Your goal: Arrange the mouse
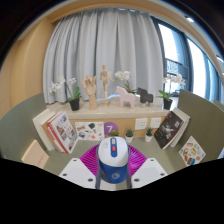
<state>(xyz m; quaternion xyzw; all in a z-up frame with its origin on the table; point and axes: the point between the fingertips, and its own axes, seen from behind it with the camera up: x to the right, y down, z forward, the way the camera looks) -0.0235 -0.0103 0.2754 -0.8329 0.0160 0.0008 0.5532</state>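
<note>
A white and blue computer mouse (112, 161) with a red scroll wheel sits between my two fingers, and the magenta pads (93, 160) press against both its sides. My gripper (112, 165) is shut on the mouse and holds it up above the table, pointing toward the far shelf. The fingers' white bases show at either side below the mouse.
Beyond the fingers a table holds books and cards (62, 130), a purple card (110, 129) and small pots. Further back stands a shelf (120, 108) with orchids, a wooden figure (103, 82) and animal figurines. Grey curtains and a window lie behind.
</note>
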